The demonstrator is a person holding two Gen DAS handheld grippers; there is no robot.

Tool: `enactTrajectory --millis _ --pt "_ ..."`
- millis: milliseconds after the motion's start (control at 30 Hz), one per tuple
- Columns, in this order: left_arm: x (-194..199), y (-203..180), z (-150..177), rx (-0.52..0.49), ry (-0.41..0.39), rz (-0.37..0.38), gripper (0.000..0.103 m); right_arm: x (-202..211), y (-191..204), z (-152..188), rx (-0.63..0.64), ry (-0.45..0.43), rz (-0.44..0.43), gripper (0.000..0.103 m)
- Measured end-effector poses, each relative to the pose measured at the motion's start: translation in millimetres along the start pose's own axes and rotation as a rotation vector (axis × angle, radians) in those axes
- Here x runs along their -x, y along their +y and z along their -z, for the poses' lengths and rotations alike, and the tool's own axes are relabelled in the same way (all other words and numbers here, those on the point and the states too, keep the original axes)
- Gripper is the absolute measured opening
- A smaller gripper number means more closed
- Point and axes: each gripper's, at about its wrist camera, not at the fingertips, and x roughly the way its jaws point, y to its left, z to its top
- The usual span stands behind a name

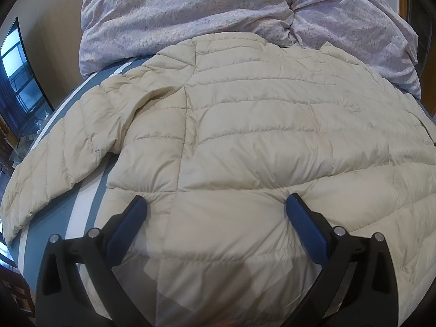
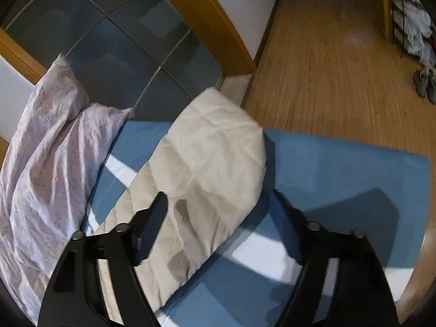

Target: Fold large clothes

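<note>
The left gripper [image 1: 215, 204] has its fingers spread wide, their tips pressing into the near part of the cream quilted jacket [image 1: 245, 125] with nothing pinched between them. The right gripper [image 2: 218, 204] is also spread wide, empty, above one sleeve [image 2: 215, 152] of the jacket. The jacket lies spread on the blue, white-striped bedsheet [image 2: 340, 169]. Beyond it a rumpled lilac duvet [image 1: 190, 13] is piled, with wooden floor [image 2: 327, 68] past the bed.
</note>
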Motion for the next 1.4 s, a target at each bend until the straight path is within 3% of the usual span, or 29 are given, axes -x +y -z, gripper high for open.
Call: enactTrajectory --millis 33,133,233,333,467,600,767,967,1400 --pt "0 0 0 0.0 0.0 0.0 0.101 1 0 0 0.016 -0.001 0.005 0.051" --pt "0 0 0 0.0 0.0 -0.001 0.101 -2 3 0 0.05 0.003 0.016 0.033" --pt "0 0 0 0.0 0.0 -0.001 0.101 6 17 3 0.121 -0.033 0.032 0.019" --pt "0 0 0 0.0 0.0 0.0 0.101 17 46 11 0.228 -0.082 0.033 0.015" --pt "0 0 0 0.0 0.0 0.001 0.101 32 96 35 0.383 -0.117 -0.018 0.014" --pt "0 0 -1 0.001 0.0 0.0 0.101 39 143 73 0.506 -0.088 -0.114 0.014" --pt "0 0 -1 0.002 0.0 0.003 0.101 41 202 144 0.674 0.021 -0.258 0.014" --pt "-1 1 -1 0.007 0.002 0.008 0.101 46 246 223 0.806 0.151 -0.39 0.014" --pt "0 2 0 0.013 0.004 0.016 0.101 64 290 347 0.946 0.408 -0.551 0.014"
